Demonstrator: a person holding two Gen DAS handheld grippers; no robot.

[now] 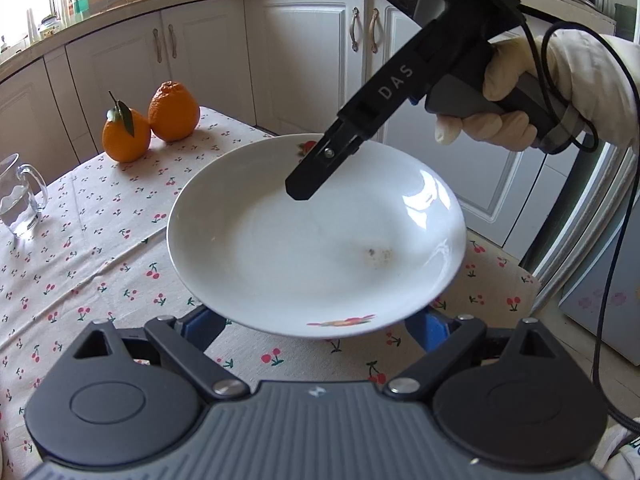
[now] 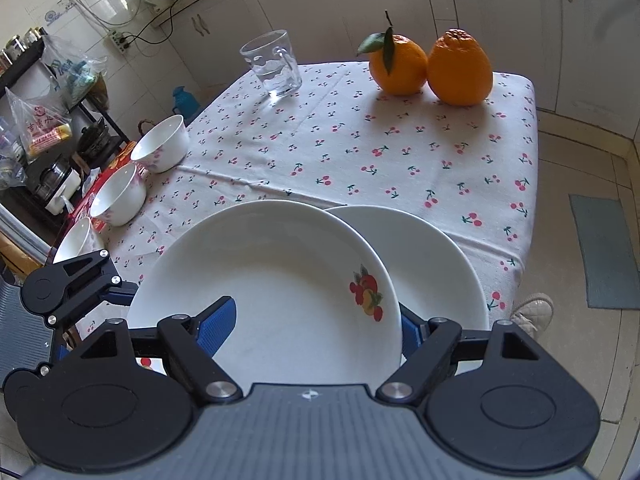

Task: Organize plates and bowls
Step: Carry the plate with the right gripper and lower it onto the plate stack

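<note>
I am working over the worktop (image 2: 360,152), its cherry cloth filling mid-frame. My right hand-held gripper (image 2: 316,330) is clamping a fruit-printed plate (image 2: 260,280) at lower centre, overlapping a second plate (image 2: 436,264). My left hand-held gripper (image 1: 316,330) is apparently gripping its plate (image 1: 316,236) underneath. Three bowls (image 2: 160,150) are lining the left edge.

Table (image 2: 400,152) covered by white cloth with cherry print. Far edge: two oranges (image 2: 430,66) touching, one with leaf; clear glass mug (image 2: 274,64) to their left. Left edge: three white bowls (image 2: 120,196) in a row. Near right: white plate (image 2: 432,256), partly hidden.
</note>
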